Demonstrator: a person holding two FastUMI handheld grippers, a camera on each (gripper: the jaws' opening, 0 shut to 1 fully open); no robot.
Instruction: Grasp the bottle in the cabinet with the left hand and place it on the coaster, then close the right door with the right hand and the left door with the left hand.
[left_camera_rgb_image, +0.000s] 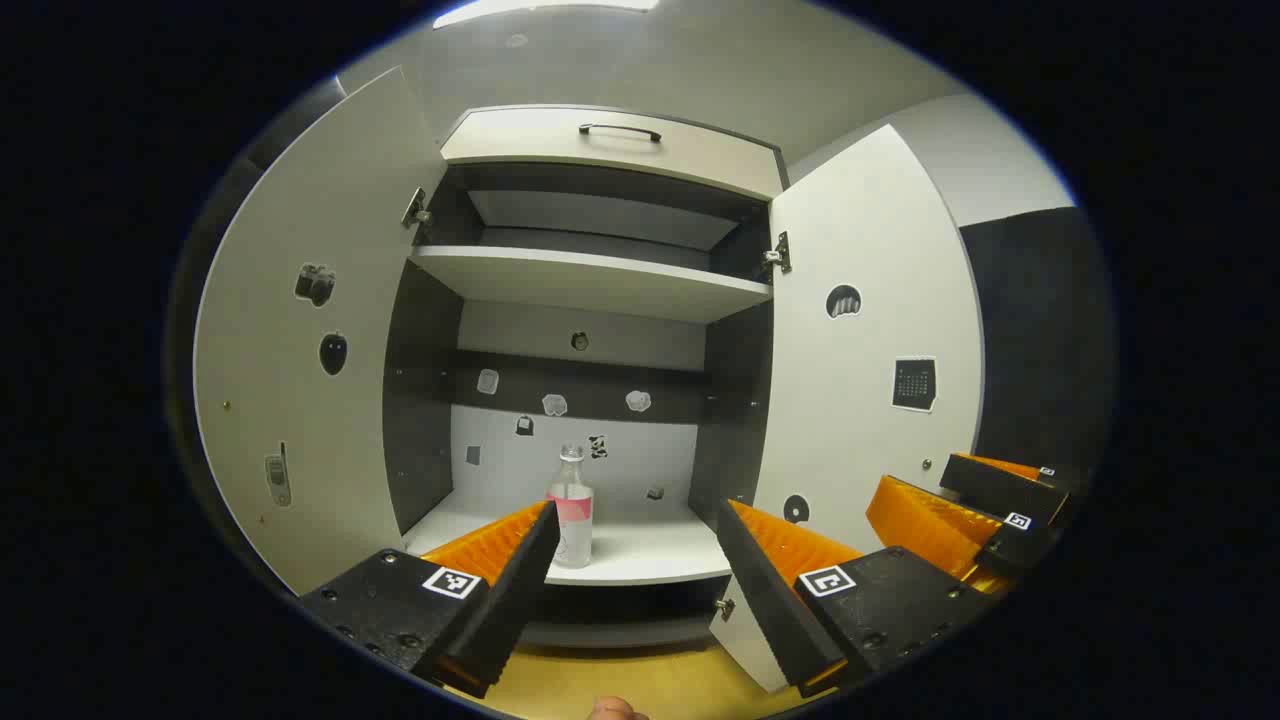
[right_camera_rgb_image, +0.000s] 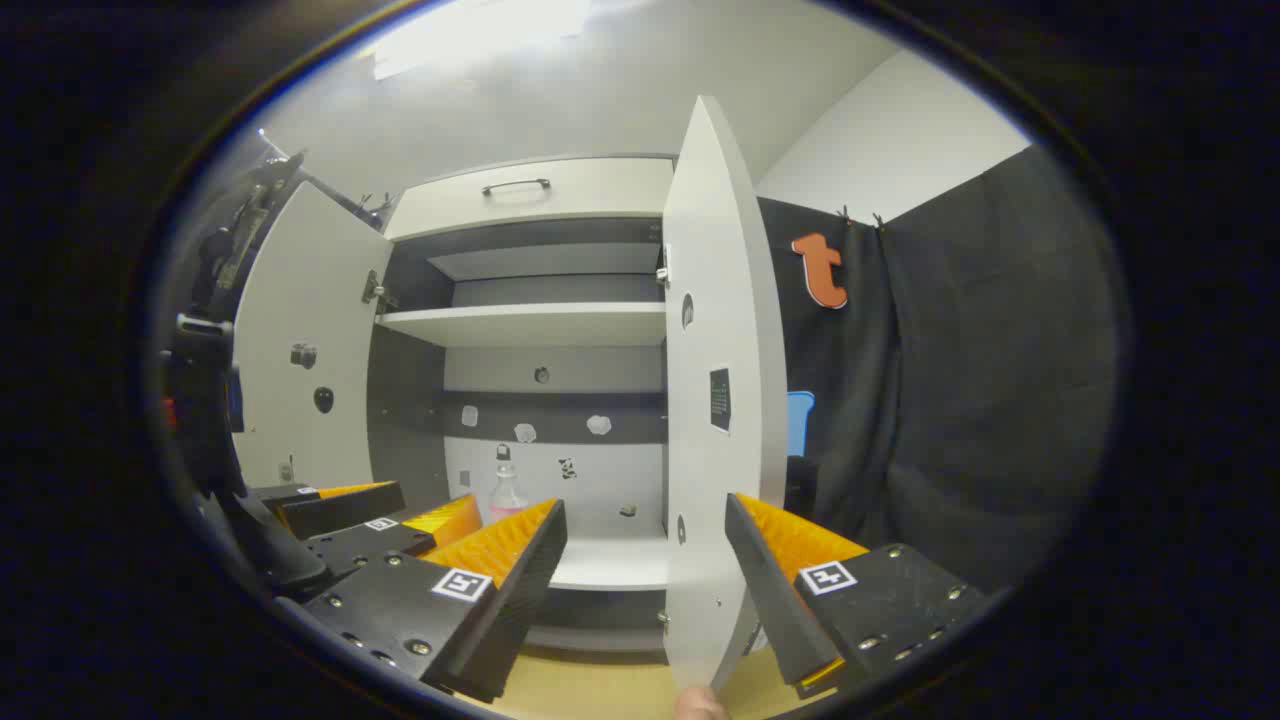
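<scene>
Both cabinet doors open. In left gripper view the bottle (left_camera_rgb_image: 572, 508) stands upright on the bottom shelf (left_camera_rgb_image: 640, 555) of the cabinet (left_camera_rgb_image: 590, 280), approx centre-left, clear body w/ pink label, cap on. Left gripper (left_camera_rgb_image: 635, 560) is in front of the cabinet, fingers wide apart, nothing between them; left finger overlaps the bottle's lower edge in the pic but can't tell if touching, looks nearer the camera. Left door (left_camera_rgb_image: 300, 350) swung out to the left, right door (left_camera_rgb_image: 870, 370) swung out to the right, both w/ small stickers. Other gripper shows low right, beside the right door. In right gripper view the right gripper (right_camera_rgb_image: 645, 560) has its fingers apart too, w/ the right door's edge (right_camera_rgb_image: 715, 400) standing between them, not clamped. Bottle (right_camera_rgb_image: 505, 490) partly seen behind the left finger. Left gripper (right_camera_rgb_image: 390, 520) shows low left. Upper shelf (left_camera_rgb_image: 590, 280) bare, drawer w/ handle (left_camera_rgb_image: 620, 130) on top. Coaster can't be made out.
</scene>
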